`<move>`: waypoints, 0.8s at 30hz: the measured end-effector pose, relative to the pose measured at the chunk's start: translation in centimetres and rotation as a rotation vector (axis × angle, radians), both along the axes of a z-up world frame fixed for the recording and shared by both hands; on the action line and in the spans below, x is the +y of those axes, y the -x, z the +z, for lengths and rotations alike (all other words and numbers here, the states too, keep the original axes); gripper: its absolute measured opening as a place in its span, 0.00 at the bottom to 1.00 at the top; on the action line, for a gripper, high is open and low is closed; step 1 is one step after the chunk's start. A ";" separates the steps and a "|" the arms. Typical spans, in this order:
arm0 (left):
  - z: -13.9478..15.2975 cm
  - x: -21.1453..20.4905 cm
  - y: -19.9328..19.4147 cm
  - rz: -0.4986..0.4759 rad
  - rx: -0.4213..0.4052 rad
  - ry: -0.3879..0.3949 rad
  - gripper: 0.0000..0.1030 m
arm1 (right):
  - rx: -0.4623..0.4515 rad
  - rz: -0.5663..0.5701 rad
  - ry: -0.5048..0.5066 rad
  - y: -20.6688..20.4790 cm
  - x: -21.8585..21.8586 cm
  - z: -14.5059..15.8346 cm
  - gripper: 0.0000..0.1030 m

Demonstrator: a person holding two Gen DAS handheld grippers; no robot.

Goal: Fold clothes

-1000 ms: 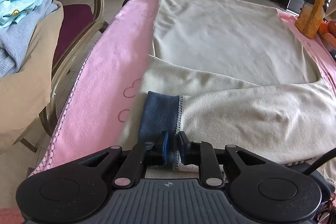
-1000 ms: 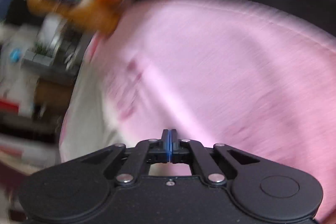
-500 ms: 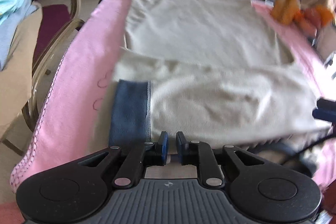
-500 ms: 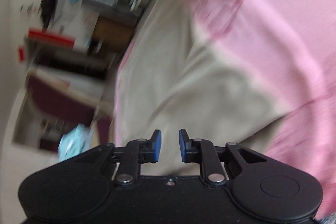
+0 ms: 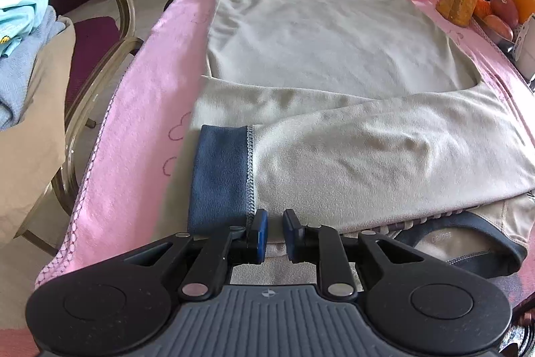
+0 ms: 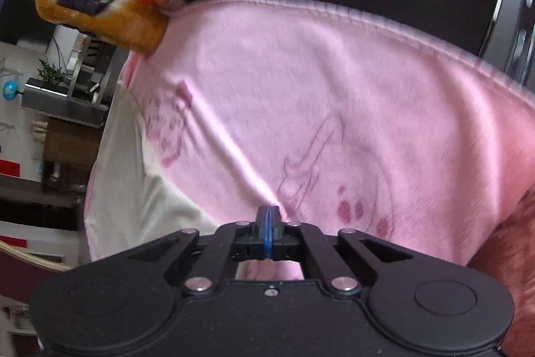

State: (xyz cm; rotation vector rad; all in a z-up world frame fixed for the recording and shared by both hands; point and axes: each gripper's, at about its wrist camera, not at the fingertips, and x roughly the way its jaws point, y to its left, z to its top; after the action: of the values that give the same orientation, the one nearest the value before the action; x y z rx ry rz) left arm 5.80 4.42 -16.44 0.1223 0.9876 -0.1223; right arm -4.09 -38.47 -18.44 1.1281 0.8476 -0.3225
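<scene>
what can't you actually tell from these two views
- Left wrist view: the collar and its size tag are partly hidden by the folded sleeve and the left gripper; the print is too small to read.
- Left wrist view: the fruit is cut off by the right edge.
- Right wrist view: blurred, so the juice bottle label is unreadable.
- Right wrist view: whether the right gripper pinches the pink blanket.

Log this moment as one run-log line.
stage: sleeve folded across beige top | left gripper: open, above blue cuff | right gripper: just closing, shut over pink blanket, empty
</scene>
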 end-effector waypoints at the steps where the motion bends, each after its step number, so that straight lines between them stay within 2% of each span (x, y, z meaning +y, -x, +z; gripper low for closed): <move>1: 0.2 0.2 0.2 0.007 -0.004 0.002 0.17 | -0.029 0.020 -0.012 0.0 0.4 0.2 0.12; 4: 1.2 0.7 1.5 -0.005 -0.022 0.055 0.15 | -0.114 0.148 -0.056 -0.9 3.0 1.2 0.14; 7: 1.1 -0.3 2.4 -0.096 -0.001 0.105 0.15 | -0.144 0.335 -0.064 -2.1 6.0 1.4 0.16; 10: 0.0 -2.7 3.3 -0.194 0.024 0.027 0.16 | -0.065 0.421 0.088 -2.7 8.2 1.9 0.16; 11: -0.4 -3.4 3.6 -0.219 0.031 -0.006 0.15 | -0.038 0.448 0.141 -2.8 9.0 2.0 0.05; 13: -0.5 -3.7 4.4 -0.245 0.027 -0.043 0.11 | 0.018 0.502 0.247 -3.2 10.5 2.4 0.02; 16: -0.2 -3.7 5.5 -0.278 0.034 -0.070 0.07 | 0.084 0.526 0.257 -1.7 10.7 3.0 0.02; 18: 0.4 -3.1 5.8 -0.274 0.033 -0.034 0.07 | 0.095 0.521 0.260 -0.2 9.9 2.8 0.04; 19: 0.7 -2.8 5.8 -0.268 0.028 -0.009 0.10 | 0.081 0.505 0.245 0.4 9.5 2.9 0.08; 20: 1.2 -2.3 5.6 -0.248 0.011 0.015 0.17 | 0.066 0.478 0.221 0.6 8.9 3.0 0.14; 22: 2.0 -1.4 4.7 -0.193 -0.031 0.050 0.19 | 0.015 0.426 0.211 0.6 7.8 3.6 0.16; 24: 2.6 -0.3 3.5 -0.111 -0.069 0.053 0.19 | -0.046 0.371 0.214 0.3 6.8 4.3 0.16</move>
State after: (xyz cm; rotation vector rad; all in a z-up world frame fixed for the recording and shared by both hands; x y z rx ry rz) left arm 2.34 4.09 -13.89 0.1320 0.9081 -0.2442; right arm -4.43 -31.71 -14.11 0.7586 0.9380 -0.0762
